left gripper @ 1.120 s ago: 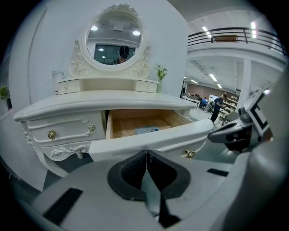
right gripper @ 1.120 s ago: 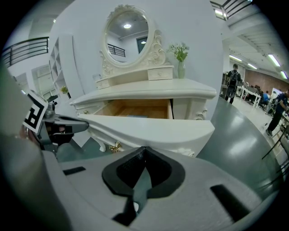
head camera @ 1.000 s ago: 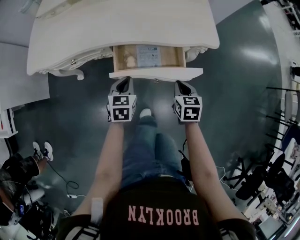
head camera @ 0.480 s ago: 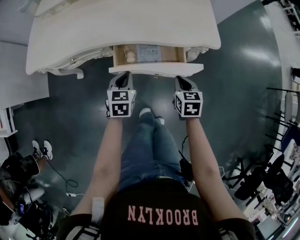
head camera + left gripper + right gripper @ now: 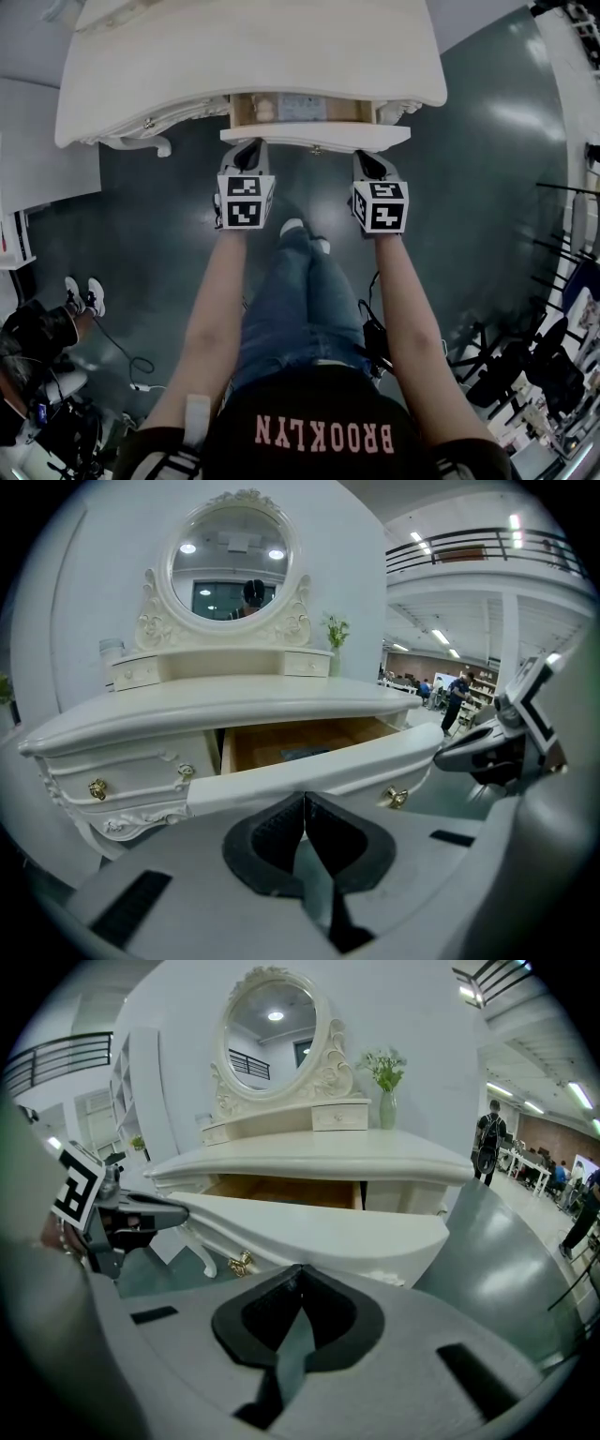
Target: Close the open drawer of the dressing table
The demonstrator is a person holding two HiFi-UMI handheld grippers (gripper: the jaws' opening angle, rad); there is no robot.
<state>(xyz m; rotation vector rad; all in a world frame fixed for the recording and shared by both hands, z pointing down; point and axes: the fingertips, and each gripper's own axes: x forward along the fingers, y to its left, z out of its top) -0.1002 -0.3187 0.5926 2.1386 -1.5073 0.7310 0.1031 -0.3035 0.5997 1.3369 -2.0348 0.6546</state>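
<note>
Both left gripper [image 5: 250,147] and right gripper [image 5: 364,156] against drawer [image 5: 315,138] front edge.

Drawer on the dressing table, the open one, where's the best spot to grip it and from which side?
Take the small brass knob at the middle of the drawer front, coming straight in from the front. It juts clear of the curved white panel, so jaws can close either side; the panel itself looks too wide to pinch.
</note>
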